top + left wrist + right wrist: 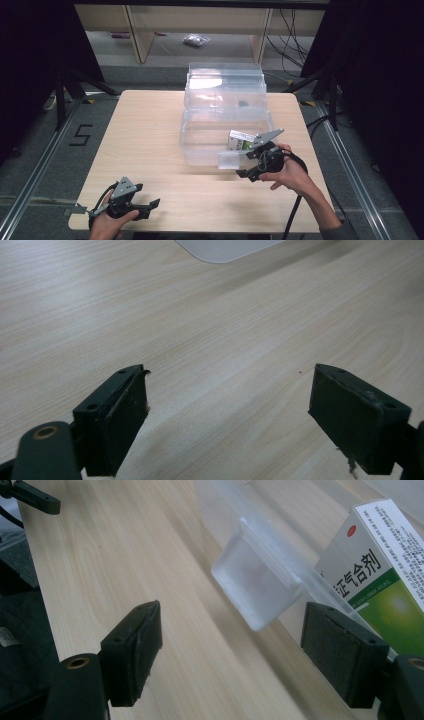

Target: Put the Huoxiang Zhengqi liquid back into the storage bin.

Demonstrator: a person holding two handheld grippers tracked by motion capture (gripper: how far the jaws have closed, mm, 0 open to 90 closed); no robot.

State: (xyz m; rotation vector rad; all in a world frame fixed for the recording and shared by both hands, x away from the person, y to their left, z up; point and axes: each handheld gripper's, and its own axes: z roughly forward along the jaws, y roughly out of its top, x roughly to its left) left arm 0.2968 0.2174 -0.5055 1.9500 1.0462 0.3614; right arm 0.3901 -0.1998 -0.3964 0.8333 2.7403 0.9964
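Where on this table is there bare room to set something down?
The wide strip of table left of the clear bin is bare, as is the front edge between the left gripper and right gripper. It is crowded by the bin's front latch and the medicine box.

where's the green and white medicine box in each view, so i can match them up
High view: the medicine box stands right of centre, inside the clear bin, beside the right gripper.
Left gripper view: table wood and a corner of the clear bin.
Right gripper view: at the right edge, past the bin's front latch.
Shared landmark: the clear bin.
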